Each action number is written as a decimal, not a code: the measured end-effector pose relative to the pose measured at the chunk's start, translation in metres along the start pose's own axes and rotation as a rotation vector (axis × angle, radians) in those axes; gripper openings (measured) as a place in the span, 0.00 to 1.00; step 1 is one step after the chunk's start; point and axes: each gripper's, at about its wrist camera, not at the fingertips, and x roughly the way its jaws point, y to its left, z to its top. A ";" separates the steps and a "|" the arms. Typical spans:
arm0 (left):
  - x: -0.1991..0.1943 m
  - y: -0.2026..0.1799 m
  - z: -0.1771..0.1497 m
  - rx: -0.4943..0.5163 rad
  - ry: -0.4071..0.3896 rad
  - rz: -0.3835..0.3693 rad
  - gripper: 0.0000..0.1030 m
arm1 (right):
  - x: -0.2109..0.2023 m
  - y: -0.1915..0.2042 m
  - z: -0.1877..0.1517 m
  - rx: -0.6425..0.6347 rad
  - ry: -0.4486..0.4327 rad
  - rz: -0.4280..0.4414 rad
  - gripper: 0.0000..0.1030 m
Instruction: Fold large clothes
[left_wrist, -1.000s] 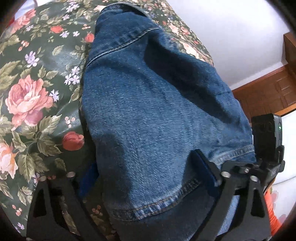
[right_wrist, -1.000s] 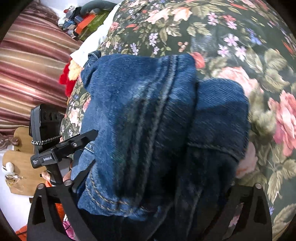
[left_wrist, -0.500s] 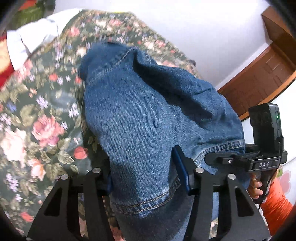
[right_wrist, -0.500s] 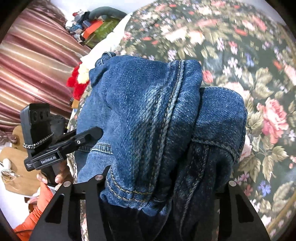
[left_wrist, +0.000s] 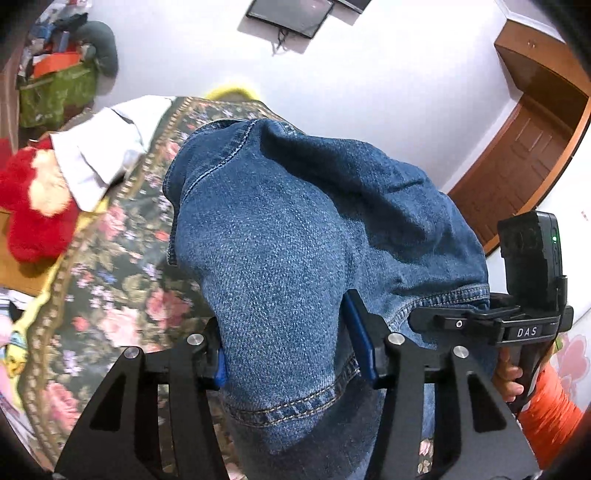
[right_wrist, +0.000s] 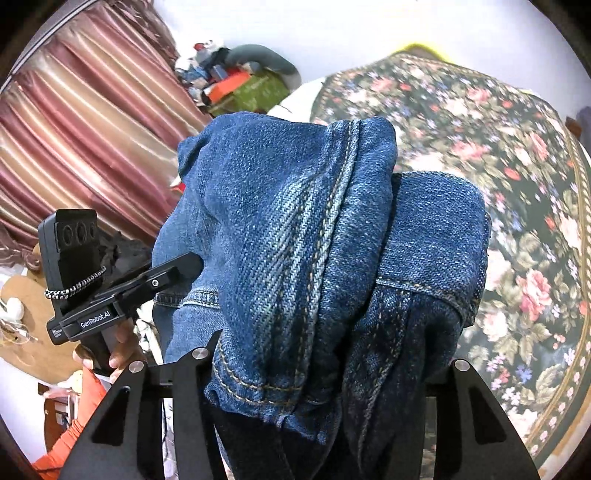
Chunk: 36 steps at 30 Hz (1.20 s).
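Pinching denim: left gripper and right gripper each clamp bunched folds of the blue jeans, raised above the floral bedspread. Readable markings: "DAS" on the right gripper's mount, "GenRobot.AI" on the left's.

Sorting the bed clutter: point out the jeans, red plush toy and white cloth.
jeans (left_wrist: 280, 243): left wrist view, denim face.
red plush toy (left_wrist: 27, 225): left wrist view, red body.
white cloth (left_wrist: 99, 147): left wrist view, middle.
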 end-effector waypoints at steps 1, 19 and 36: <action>-0.005 0.003 0.000 0.004 0.005 0.012 0.51 | 0.002 0.007 0.002 -0.006 -0.002 0.005 0.48; 0.049 0.120 -0.084 -0.112 0.212 0.217 0.51 | 0.180 0.010 -0.037 0.131 0.269 0.124 0.48; 0.029 0.079 -0.085 0.202 0.063 0.495 0.59 | 0.137 -0.020 -0.030 -0.009 0.249 -0.054 0.67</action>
